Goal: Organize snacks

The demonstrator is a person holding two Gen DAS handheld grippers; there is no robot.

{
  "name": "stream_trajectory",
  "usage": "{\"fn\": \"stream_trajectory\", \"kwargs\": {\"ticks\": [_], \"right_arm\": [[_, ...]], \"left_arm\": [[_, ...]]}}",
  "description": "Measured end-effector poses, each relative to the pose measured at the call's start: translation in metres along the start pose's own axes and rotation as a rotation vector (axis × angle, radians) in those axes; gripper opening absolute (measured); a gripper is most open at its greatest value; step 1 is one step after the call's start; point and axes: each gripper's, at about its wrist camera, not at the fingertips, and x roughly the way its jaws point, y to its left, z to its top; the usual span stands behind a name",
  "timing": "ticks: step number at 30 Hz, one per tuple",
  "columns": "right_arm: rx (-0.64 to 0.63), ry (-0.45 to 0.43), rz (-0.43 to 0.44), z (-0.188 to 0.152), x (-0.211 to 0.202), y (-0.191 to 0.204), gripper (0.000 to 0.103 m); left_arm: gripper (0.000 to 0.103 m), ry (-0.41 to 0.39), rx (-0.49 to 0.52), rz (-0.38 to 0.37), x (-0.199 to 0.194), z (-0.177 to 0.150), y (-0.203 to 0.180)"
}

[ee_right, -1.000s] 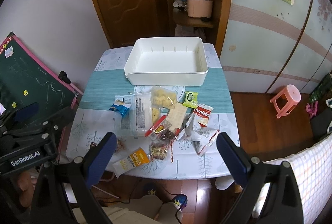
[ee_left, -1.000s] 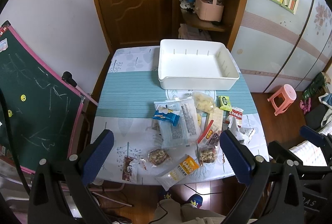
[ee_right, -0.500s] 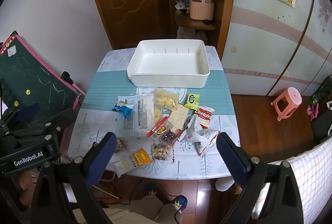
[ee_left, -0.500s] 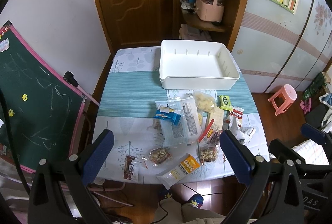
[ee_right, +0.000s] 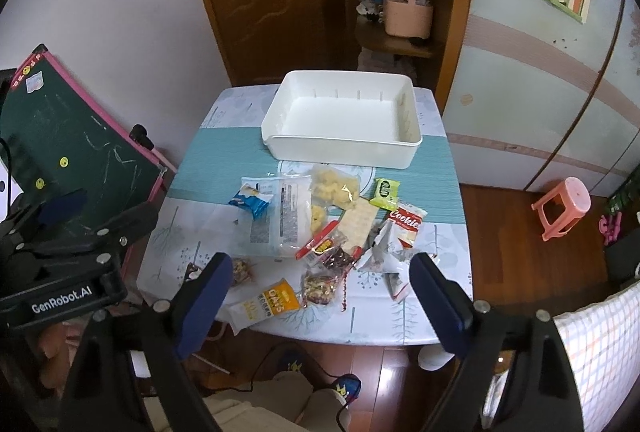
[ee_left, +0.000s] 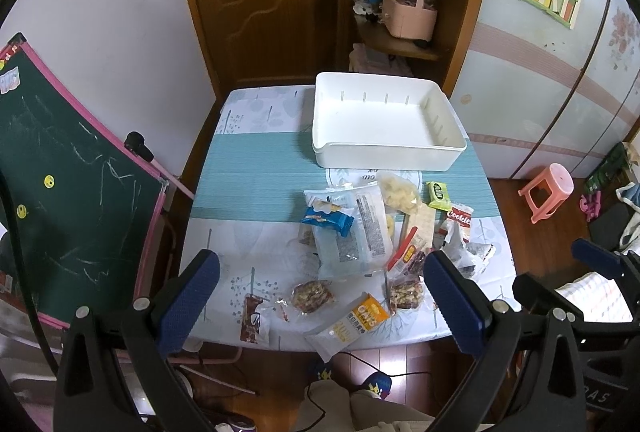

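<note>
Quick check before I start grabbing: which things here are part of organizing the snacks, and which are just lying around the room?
Part of the job:
white bin, empty
blue wafer pack
yellow puffs bag
green pack
Cookie pack
oats pack

Just lying about:
chalkboard
pink stool
pink basket on the shelf

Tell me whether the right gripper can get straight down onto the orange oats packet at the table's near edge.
Probably yes. The orange oats packet lies flat and uncovered near the table edge, nothing stacked on it. The right gripper hangs above it, jaws closing with nothing between them; only the nut bar packet sits close beside.
</note>
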Motion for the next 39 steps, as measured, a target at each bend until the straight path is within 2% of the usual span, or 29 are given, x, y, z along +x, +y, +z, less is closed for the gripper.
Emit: {"fn": "stream_trajectory", "kwargs": {"ticks": [13,18,23,29,39], "right_arm": [[-0.024,0.063,0.043,-0.007,0.025,0.007,0.082],[-0.025,0.132,0.072,-0.014,0.051,0.01,0.081],[-0.015,0.241,0.115,-0.027,0.087,0.013,0.077],[-0.037,0.335,0.142,-0.045,0.125,0.025,0.077],[-0.025,0.486,0.194,-0.077,0.185,0.041,0.077]], "left_arm": [[0.102,0.017,-0.003,0.024,0.019,0.002,0.018],[0.102,-0.023,0.02,0.097,0.031,-0.005,0.035],[0.102,-0.008,0.006,0.138,0.059,-0.017,0.064],[0.102,0.066,-0.012,0.173,0.111,-0.048,0.096],[0.101,0.228,0.032,0.145,0.199,-0.112,0.114]]}}
